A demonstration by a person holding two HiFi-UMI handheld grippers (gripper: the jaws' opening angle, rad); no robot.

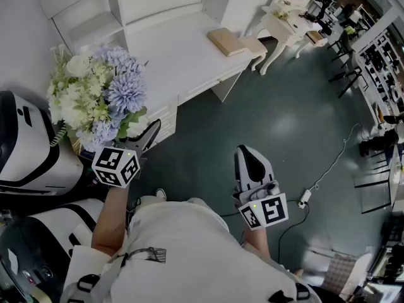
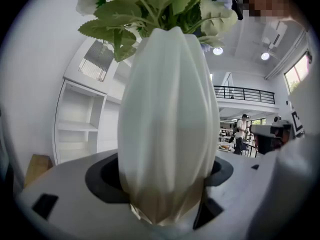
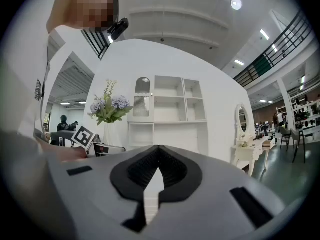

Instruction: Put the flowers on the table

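Vase (image 2: 167,124) with flowers (image 1: 101,93) clamped between left hand-held gripper (image 1: 144,139) jaws.

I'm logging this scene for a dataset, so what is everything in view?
Flowers: one bunch, lavender, white and green, in the vase.
Vase: one, white, ribbed, held in the left tongs.
Desk: one, white, with shelves, beyond the flowers.
Flat slabs: two, tan, at the desk's right end; possibly books.
Dressing table: one, white, across the floor.
Cable: one, white, on the dark floor.
Machine: one, white and black, at the person's left.
Left tongs: closed on the vase.
Right tongs: closed, empty, over the floor.
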